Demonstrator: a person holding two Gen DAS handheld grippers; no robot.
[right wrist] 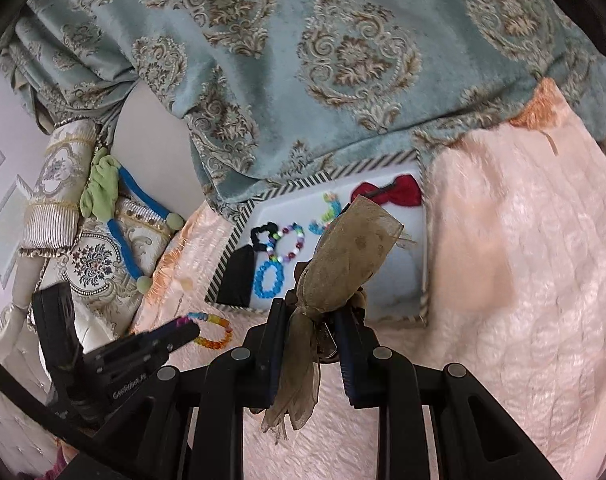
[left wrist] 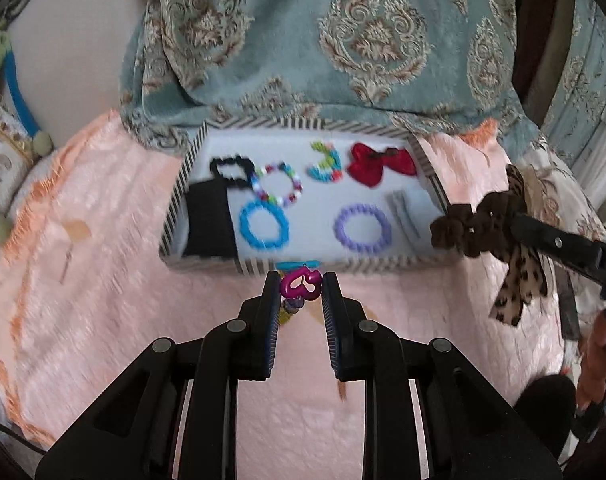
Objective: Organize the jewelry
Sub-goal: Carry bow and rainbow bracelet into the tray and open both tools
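My left gripper (left wrist: pixel 302 285) is shut on a colourful bead bracelet (left wrist: pixel 301 287), with a magenta heart bead showing between the pads. It hangs just in front of a striped-rimmed box (left wrist: pixel 175 208). Also in the left wrist view, at the right, my right gripper (left wrist: pixel 517 218) is shut on a brown scrunchie (left wrist: pixel 473 228) with a leopard ribbon. In the right wrist view the scrunchie (right wrist: pixel 351 256) fills the right gripper (right wrist: pixel 309 312) and hides part of the box (right wrist: pixel 239 236). The left gripper (right wrist: pixel 195 330) holds the bracelet (right wrist: pixel 217 334) at lower left.
The box holds a blue ring (left wrist: pixel 264 227), a purple ring (left wrist: pixel 362 228), a beaded bracelet (left wrist: pixel 281 184), a red bow (left wrist: pixel 379 164) and a black item (left wrist: pixel 209 220). It rests on a pink quilt (left wrist: pixel 103 240), backed by teal patterned fabric (left wrist: pixel 343 40). A blue-and-green band (right wrist: pixel 131 216) lies on cushions.
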